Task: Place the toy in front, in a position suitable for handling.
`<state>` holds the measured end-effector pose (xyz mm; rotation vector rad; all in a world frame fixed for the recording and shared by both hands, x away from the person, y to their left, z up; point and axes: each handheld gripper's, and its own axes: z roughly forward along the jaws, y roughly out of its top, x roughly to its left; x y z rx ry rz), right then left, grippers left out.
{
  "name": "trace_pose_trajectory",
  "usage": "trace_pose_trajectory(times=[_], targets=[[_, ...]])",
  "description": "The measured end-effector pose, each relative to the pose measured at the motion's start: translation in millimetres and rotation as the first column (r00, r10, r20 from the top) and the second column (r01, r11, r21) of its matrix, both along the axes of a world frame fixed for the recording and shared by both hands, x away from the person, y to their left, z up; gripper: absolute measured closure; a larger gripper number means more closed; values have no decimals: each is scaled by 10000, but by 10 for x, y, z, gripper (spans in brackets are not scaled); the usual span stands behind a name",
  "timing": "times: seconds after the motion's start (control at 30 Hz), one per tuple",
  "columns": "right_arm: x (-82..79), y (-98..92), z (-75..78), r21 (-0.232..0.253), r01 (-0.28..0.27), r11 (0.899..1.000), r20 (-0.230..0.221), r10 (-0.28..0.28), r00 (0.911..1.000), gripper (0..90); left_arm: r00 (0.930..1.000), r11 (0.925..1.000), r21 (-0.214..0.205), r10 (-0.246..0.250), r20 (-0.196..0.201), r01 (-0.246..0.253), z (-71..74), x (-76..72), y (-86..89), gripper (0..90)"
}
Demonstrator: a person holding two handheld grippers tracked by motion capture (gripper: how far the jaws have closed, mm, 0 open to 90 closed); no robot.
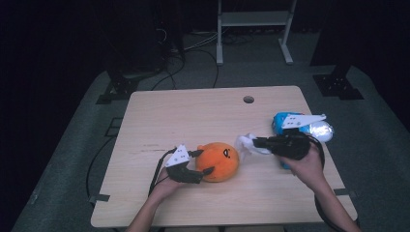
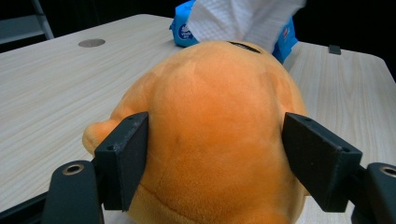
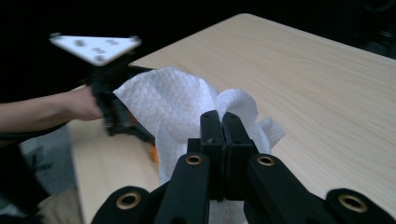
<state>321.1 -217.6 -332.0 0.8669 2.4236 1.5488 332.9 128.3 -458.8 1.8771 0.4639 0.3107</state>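
Orange plush toy (image 1: 218, 161) near-centre on the wooden table (image 1: 193, 116), clamped at its sides by the left gripper (image 1: 205, 163). White wipe (image 1: 247, 143) already drawn from the blue wipe pack (image 1: 290, 126) at the right, pinched in the right gripper (image 1: 256, 142), its jaws fully closed on it. Wipe hanging just right of the toy, perhaps not yet touching it; hard to tell in the dim high view. Left to do, likely: wiping the toy.

Light wood table (image 1: 193, 116), round hole (image 1: 248, 99) near its far edge. Grey floor (image 1: 77, 145) around the table. White frame (image 1: 254, 29) beyond the table; black cables (image 1: 188, 53) left of it. Surroundings dark.
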Motion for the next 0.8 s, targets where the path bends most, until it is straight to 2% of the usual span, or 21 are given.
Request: trace_pose_trajectory(times=[0.07,0.2,0.3,0.37,0.43,0.6,0.73,0.8], targets=[[-57,107,32,-88,-365,9993,101,366,9993,885,10000,10000,-31,7,-4,-7,-2,-1,-3,245],[-158,279,114,182,-1143,9933,125,1141,9934,884,10000,10000,-5,-7,19,7,-2,-3,-4,244],[-216,383,172,63,-1489,9888,321,1486,9884,880,10000,10000,29,-12,75,12,1,-5,-10,243],[-210,433,171,-208,-1453,9892,387,1460,9885,880,9999,10000,41,-18,107,17,1,-6,-11,243],[-150,459,112,-365,-1327,9905,230,1336,9908,880,9999,10000,65,-42,124,42,2,-8,-12,243],[76,530,-175,-1021,-852,9911,-242,831,9962,878,9998,9999,108,-109,168,108,6,-14,-16,244],[221,601,-357,-1571,-429,9867,-257,393,9989,872,9998,9999,112,-115,188,113,7,-11,-19,243],[275,630,-423,-1634,-278,9862,-181,252,9995,859,9997,9998,149,-115,222,112,9,-11,-21,242]])
